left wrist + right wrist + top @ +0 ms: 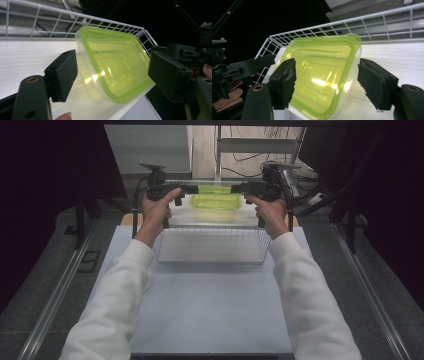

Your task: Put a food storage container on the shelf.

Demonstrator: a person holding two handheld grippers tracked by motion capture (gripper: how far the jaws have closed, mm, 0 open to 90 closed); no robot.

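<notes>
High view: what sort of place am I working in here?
Most likely a lab recording bench, not a kitchen. A pale table sits inside dark curtains, loose cables run along the floor behind, and a wire basket and a green-lidded container are the props.

One clear plastic container (216,201) with one green lid (117,62) on it. One white wire basket (212,246) on one pale table (210,310). Two black grippers: one left gripper (172,194), one right gripper (248,190), each with two jaws, so four jaws in all. Two hands, one left hand (156,210) and one right hand (272,212), in two white sleeves (112,305). Two metal rails (57,292), one along each side of the table. Several cables (252,157) on the floor behind, too tangled to count.
</notes>
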